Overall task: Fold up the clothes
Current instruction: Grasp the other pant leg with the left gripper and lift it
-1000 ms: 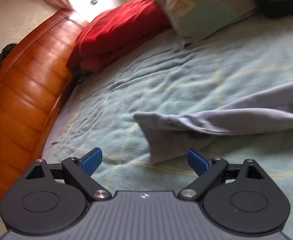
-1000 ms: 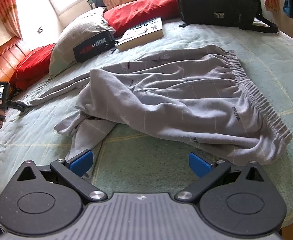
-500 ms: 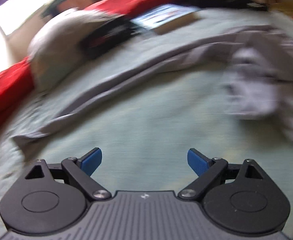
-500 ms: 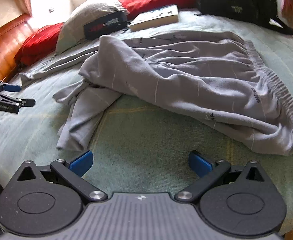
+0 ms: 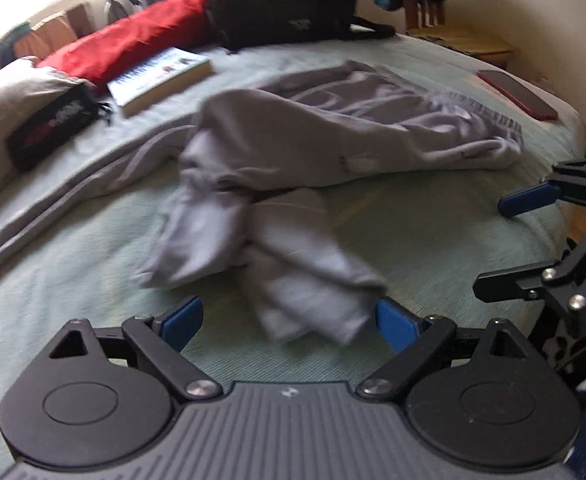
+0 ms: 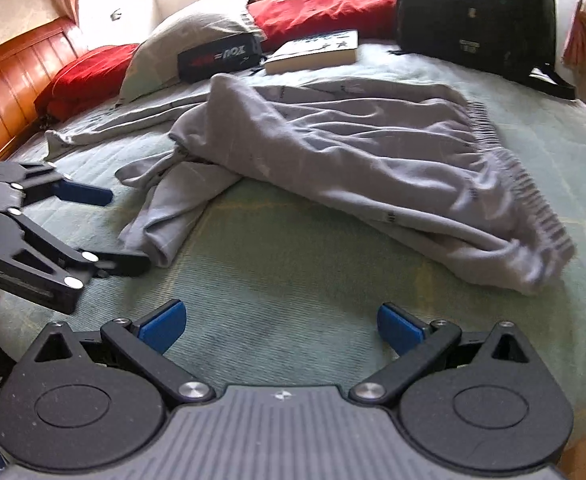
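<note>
Here, in the left wrist view, the left claw (image 5: 289, 318) is gaping wide, hovering at the near leg end of the grey trousers (image 5: 333, 148) sprawling on the bed (image 5: 73, 280). In the right wrist view, the right claw (image 6: 281, 326) is likewise gaping, empty, near the trousers' waistband (image 6: 533, 196).

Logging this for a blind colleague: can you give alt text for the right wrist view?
Grey sweatpants lie crumpled and unfolded across a green bedspread, waistband to the right. The open right gripper hovers empty before them, the open left gripper beside one bunched leg end at left. Pillows, a book and a black bag sit behind.
</note>
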